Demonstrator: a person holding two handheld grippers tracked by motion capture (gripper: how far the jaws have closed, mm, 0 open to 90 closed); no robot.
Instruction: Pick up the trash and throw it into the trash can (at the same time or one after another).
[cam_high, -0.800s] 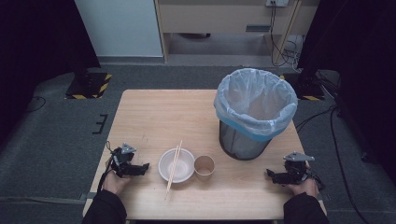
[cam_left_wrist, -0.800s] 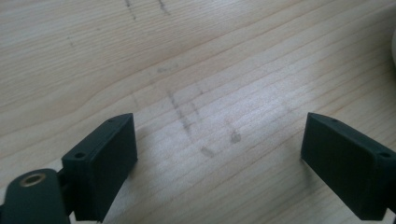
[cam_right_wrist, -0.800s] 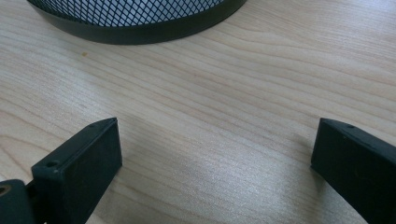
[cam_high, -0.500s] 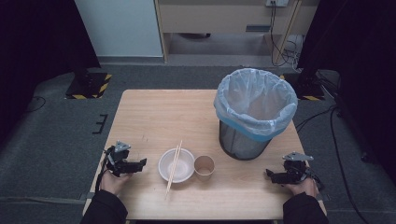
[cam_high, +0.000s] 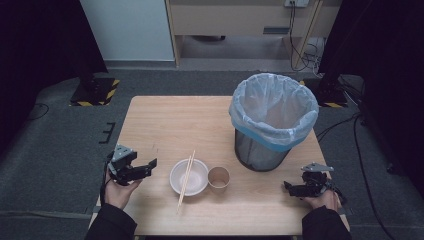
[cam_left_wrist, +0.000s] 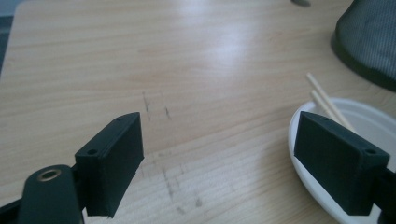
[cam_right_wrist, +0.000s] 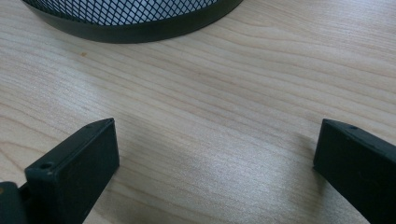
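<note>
The left gripper (cam_high: 131, 169) rests in an upturned palm at the near left corner of the pale wooden surface (cam_high: 170, 122), its jaws pointing to the right across the wood and spread wide with nothing between them. In the left gripper view, the round white plastic bowl (cam_left_wrist: 373, 119) lies just behind the right-hand jaw, near it but apart, and the pair of pale wooden chopsticks (cam_left_wrist: 324, 100) slants across the bowl's rim. From the high view, the chopsticks overhang the bowl toward the near edge, and a small brown paper cup (cam_high: 218, 179) stands just beside the bowl on its right.

The right gripper (cam_high: 306, 187) sits low at the near right corner, its hand behind it, jaws aimed leftward and spread wide over bare wood. The black mesh waste bin with a pale blue liner (cam_high: 272, 120) stands just beyond those jaws.
</note>
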